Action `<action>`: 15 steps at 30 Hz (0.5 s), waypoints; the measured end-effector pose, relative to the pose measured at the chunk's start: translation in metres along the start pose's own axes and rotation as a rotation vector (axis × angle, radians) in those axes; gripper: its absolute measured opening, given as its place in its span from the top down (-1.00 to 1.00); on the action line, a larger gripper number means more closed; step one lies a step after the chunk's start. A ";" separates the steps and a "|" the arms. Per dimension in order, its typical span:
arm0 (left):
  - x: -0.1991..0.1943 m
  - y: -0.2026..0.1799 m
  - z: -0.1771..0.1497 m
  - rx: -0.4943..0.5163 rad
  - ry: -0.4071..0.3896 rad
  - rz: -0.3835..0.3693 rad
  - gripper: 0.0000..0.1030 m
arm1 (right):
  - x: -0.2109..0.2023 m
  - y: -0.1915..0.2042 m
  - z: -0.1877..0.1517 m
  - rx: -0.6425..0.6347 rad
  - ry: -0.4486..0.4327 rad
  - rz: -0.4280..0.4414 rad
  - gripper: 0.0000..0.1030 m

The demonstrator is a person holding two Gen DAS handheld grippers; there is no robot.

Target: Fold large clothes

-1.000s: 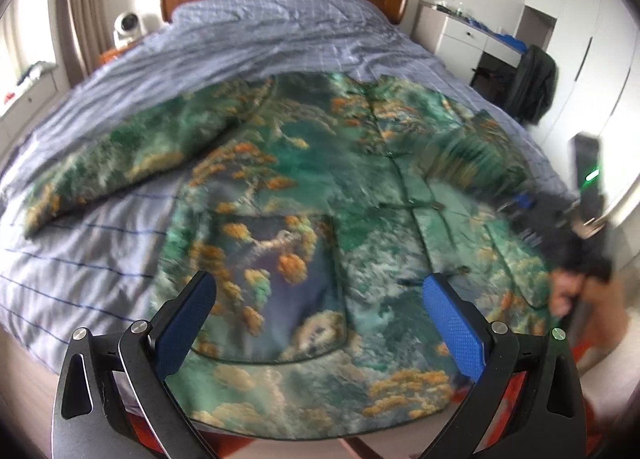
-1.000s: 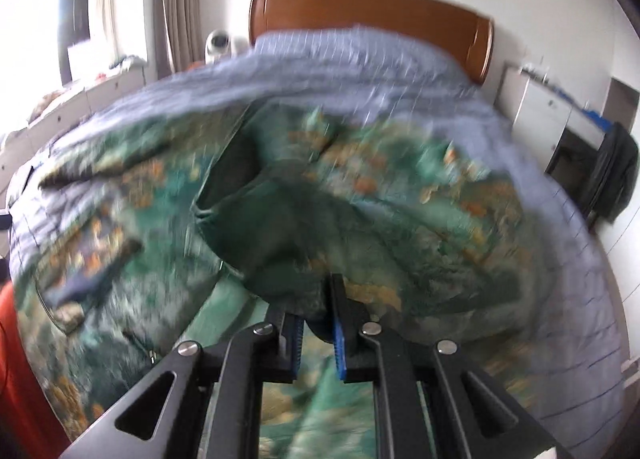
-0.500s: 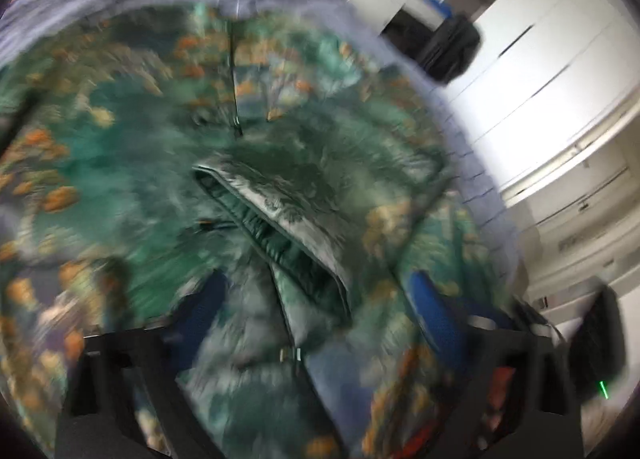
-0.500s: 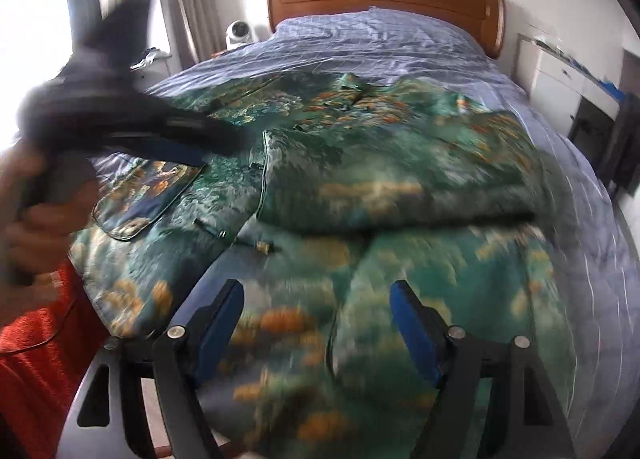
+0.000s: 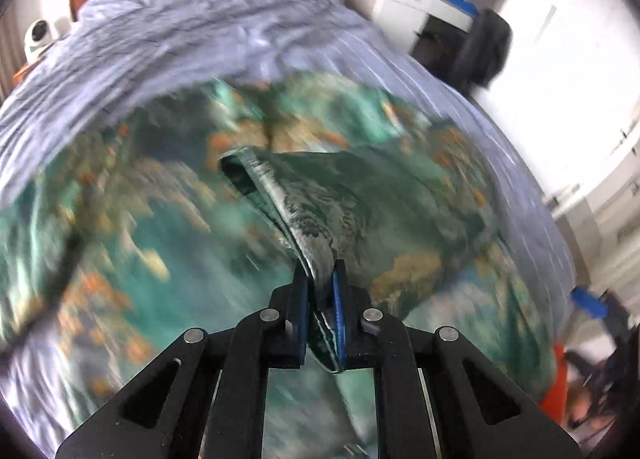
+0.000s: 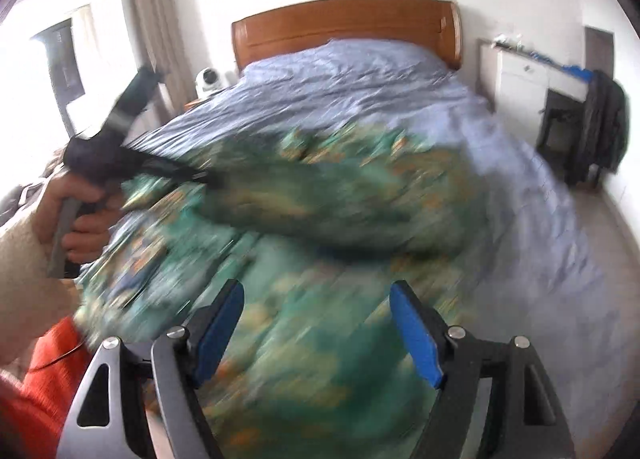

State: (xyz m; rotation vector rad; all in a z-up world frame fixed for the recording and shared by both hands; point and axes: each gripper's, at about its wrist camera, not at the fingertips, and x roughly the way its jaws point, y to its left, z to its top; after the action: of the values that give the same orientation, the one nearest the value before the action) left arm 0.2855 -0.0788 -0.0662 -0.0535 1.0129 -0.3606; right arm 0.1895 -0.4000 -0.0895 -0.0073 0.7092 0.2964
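Observation:
A large green jacket with orange and blue print (image 5: pixel 168 227) lies spread on the bed; it also shows in the right wrist view (image 6: pixel 320 299). Its right sleeve (image 5: pixel 340 195) is folded across the body. My left gripper (image 5: pixel 320 291) is shut on the sleeve's cuff edge and holds it above the jacket; it shows in the right wrist view (image 6: pixel 208 179) too, pinching the sleeve (image 6: pixel 328 203). My right gripper (image 6: pixel 316 323) is open and empty above the jacket's lower part. Both views are motion-blurred.
The bed has a lilac striped cover (image 5: pixel 192 31) and a wooden headboard (image 6: pixel 344 27). A white cabinet (image 6: pixel 524 75) and a chair with dark clothes (image 6: pixel 600 123) stand to the right. A small white camera (image 6: pixel 208 79) sits at the left of the headboard.
My right gripper let go of the sleeve and opened. My left gripper moved right, closed on the sleeve's cuff and lifted it.

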 end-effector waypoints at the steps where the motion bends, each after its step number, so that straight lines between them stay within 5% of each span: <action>1: 0.007 0.008 0.007 -0.012 -0.002 0.013 0.83 | 0.010 -0.010 0.013 -0.012 0.002 -0.016 -0.49; 7: 0.050 0.050 0.000 -0.095 0.038 0.055 0.82 | 0.123 -0.066 0.067 0.007 0.158 -0.032 -0.49; 12: 0.065 0.058 -0.022 -0.110 0.058 0.065 0.76 | 0.219 -0.092 0.052 0.084 0.321 -0.032 -0.47; 15: 0.072 0.058 -0.033 -0.109 0.059 0.069 0.73 | 0.239 -0.093 0.044 0.082 0.363 -0.025 -0.49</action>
State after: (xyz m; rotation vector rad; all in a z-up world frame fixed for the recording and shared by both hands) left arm 0.3083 -0.0432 -0.1551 -0.1068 1.0896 -0.2452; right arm 0.4146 -0.4213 -0.2178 0.0082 1.0808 0.2438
